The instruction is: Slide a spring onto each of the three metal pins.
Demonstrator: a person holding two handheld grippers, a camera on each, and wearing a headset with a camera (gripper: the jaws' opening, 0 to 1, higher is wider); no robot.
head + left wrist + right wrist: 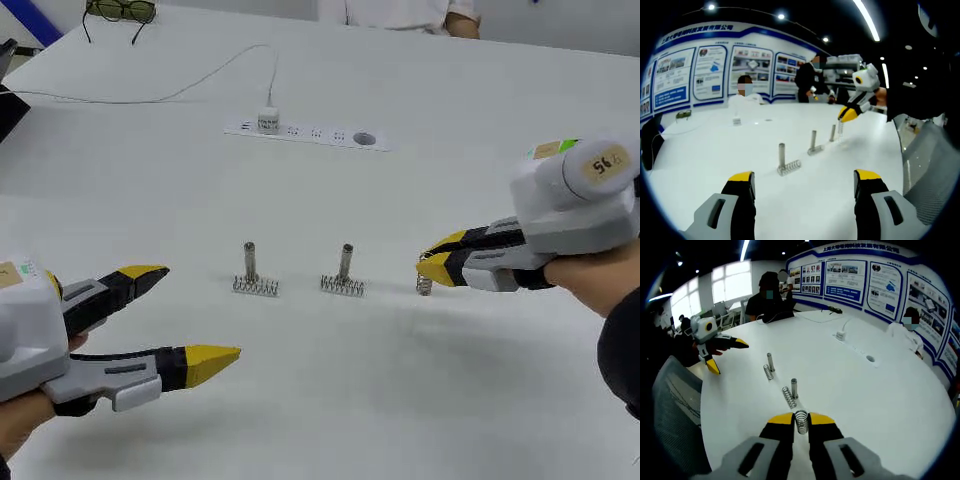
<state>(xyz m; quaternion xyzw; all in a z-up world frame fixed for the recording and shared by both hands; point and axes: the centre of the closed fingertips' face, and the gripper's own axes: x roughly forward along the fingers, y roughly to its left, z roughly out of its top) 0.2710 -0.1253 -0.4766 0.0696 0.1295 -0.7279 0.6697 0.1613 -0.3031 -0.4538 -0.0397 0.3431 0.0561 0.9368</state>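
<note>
On your right: right gripper [432, 261] pinches a spring [801, 422].
Near left: your left gripper [197, 311] gapes wide.
Centre: left pin [249, 259], middle pin [346, 260], both upright.

The left claw [185, 313] sits in the lower left of the head view, jaws spread wide, yellow tips pointing right. The left hand [18, 418] grips its white body at the frame's corner. The right claw [438, 262] points in from the right edge, jaws pinched on a spring [424, 286] (upright between the tips in its own view). The right hand [598, 282] holds it, a dark sleeve [622, 350] just below.
</note>
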